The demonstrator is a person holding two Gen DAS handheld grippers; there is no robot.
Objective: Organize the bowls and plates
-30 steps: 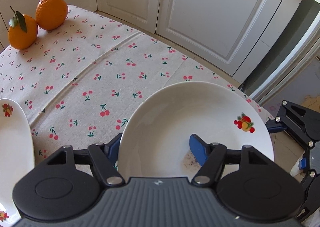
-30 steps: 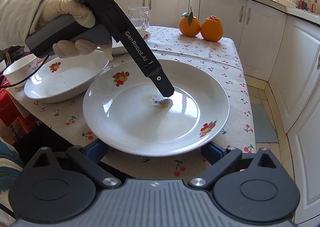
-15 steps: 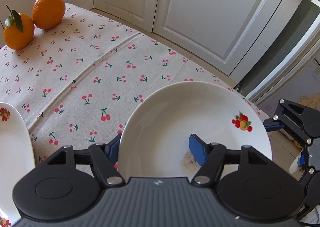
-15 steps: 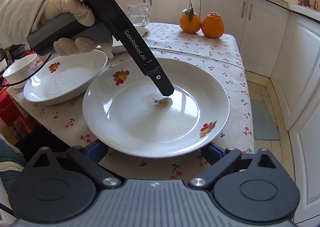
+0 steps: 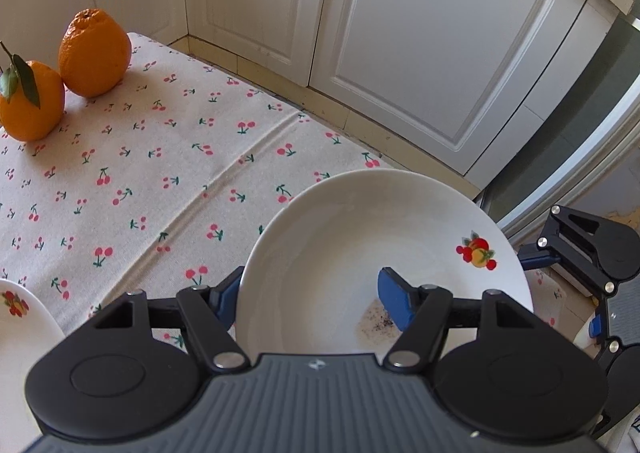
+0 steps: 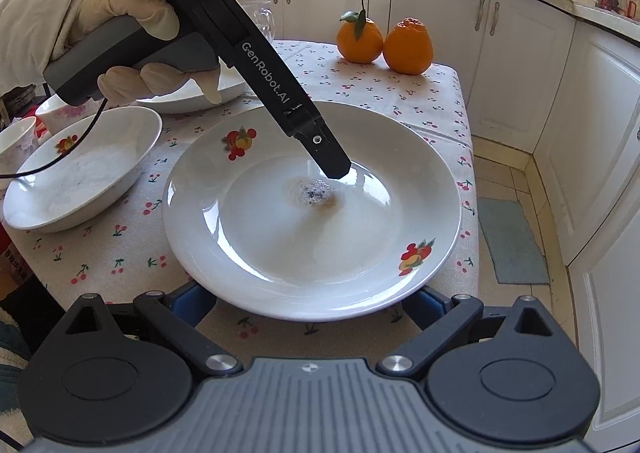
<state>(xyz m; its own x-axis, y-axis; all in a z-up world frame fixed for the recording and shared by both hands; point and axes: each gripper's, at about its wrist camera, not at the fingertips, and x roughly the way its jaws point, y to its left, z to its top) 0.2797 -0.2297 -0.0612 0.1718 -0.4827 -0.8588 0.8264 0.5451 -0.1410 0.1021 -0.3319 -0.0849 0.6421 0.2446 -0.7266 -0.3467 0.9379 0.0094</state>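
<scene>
We've got the big white plate (image 6: 312, 221) sitting on the cherry-print tablecloth (image 5: 160, 173), toward the near right corner of the table, with a speckled brownish smudge (image 6: 314, 193) in its middle. Our left gripper (image 5: 310, 299) straddles the plate's rim: one blue pad (image 5: 394, 303) rests inside on the plate's floor right next to the smudge, the other sits outside under the rim. So the jaws are partway closed around the rim. Whether they're actually pinching it, we can't tell.

From the right wrist view, our right gripper (image 6: 310, 305) sits at the near edge of the same plate, jaws spread wide, both blue fingertips tucked under the rim on either side. No sign they're gripping anything.

Our gloved left hand (image 6: 120, 41) shows up in that view holding the left tool's handle.

Left of the plate there's a shallower white bowl (image 6: 80, 177) with a fruit decal, well apart from the plate, and another white dish (image 6: 188, 99) behind it. Two oranges (image 6: 384, 41) sit touching each other at the far end of the table.
</scene>
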